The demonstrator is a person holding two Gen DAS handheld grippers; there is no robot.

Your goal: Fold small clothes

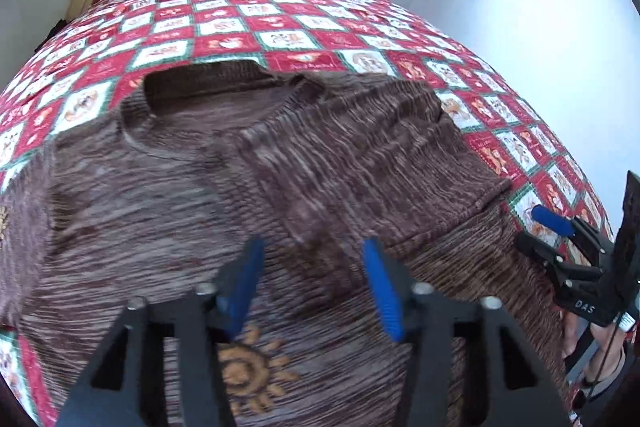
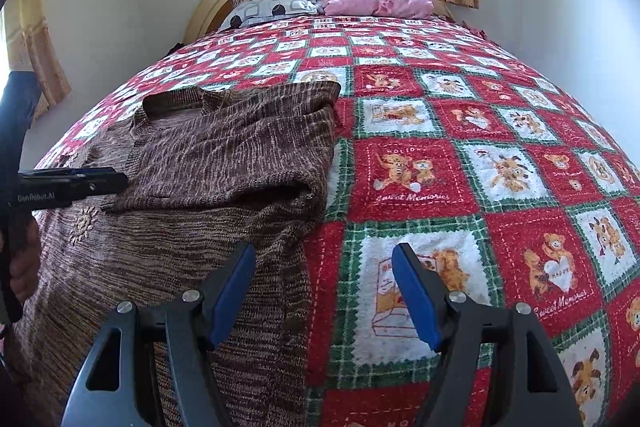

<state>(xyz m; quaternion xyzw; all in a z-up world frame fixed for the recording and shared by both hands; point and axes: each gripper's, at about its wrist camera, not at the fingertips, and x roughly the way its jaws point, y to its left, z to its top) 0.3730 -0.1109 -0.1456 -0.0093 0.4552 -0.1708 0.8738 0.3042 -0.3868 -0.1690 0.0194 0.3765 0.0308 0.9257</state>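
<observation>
Both our grippers, left (image 1: 312, 287) and right (image 2: 324, 291), have their blue fingers (image 2: 232, 295) spread wide and hold nothing. Our brown knit sweater (image 1: 248, 179) lies on the red checked teddy bear blanket (image 2: 460, 163), one sleeve (image 2: 224, 167) folded over its front

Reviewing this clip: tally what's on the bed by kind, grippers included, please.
Brown knit sweater: 1
Pillows: 2, a grey patterned pillow and a pink pillow
Checked bedspread: 1
Grippers: 2, the left gripper and the right gripper, both open and holding nothing
Total: 6
</observation>
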